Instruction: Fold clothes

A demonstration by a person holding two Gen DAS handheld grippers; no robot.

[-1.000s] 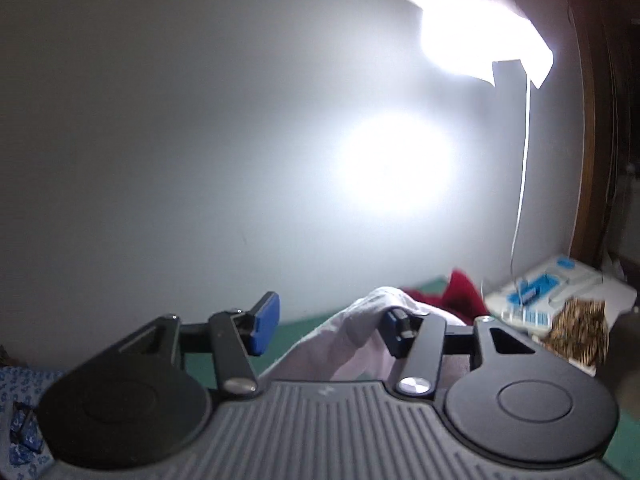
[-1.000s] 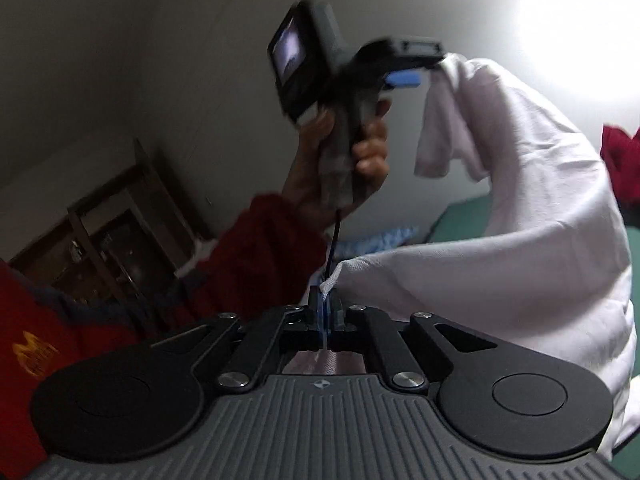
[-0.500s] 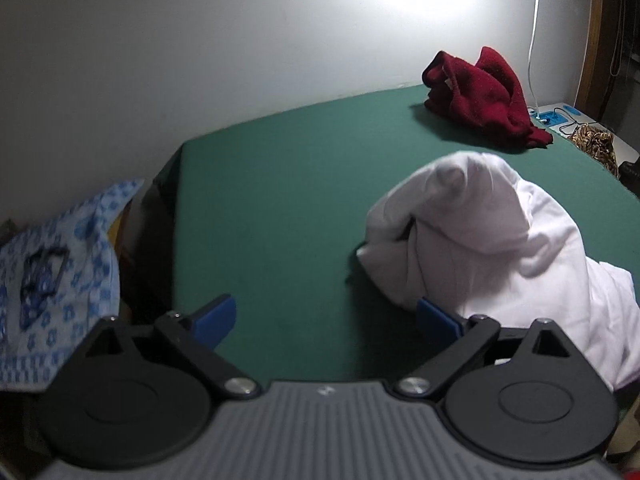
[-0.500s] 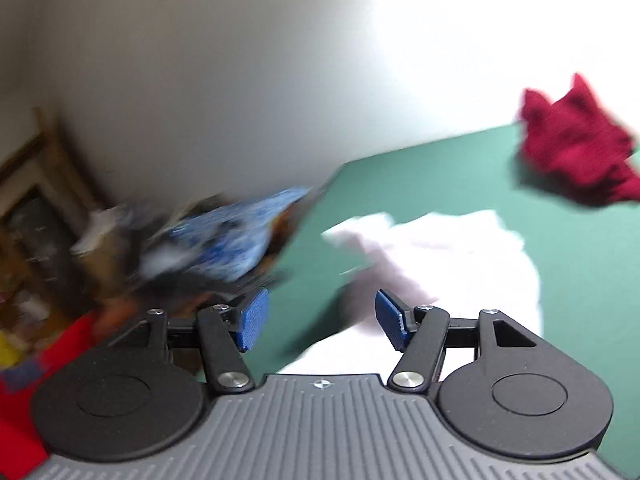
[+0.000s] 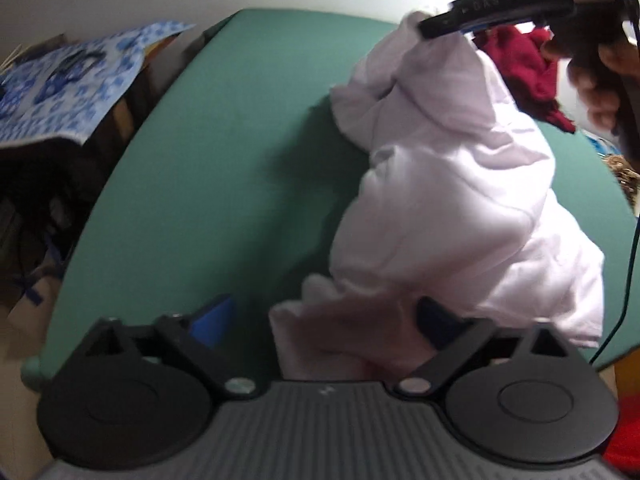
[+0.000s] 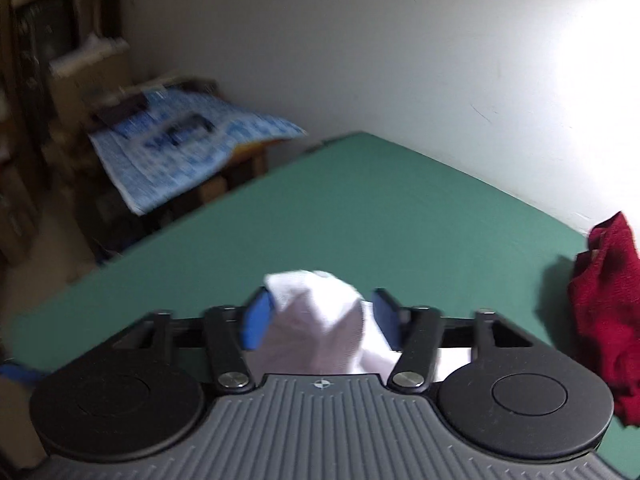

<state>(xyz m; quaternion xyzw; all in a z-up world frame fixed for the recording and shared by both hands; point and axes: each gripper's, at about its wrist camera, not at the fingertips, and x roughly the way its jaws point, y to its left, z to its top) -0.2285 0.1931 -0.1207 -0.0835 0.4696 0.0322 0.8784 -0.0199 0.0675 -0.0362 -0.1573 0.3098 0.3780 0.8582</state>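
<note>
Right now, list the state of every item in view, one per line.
White garment: crumpled, top bunch pulled up off the green table.
Red garment: unfolded heap on the table.
Left gripper: jaws open, cloth between.
Right gripper: jaws open around white cloth.

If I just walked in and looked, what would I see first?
The big white garment heaped on the green table, with a fold of it bunched between the open fingers of the right gripper. Next, the dark red cloth crumpled at the table's far right by the wall. Then the blue patterned sheet draped over furniture off the table's left end.
</note>
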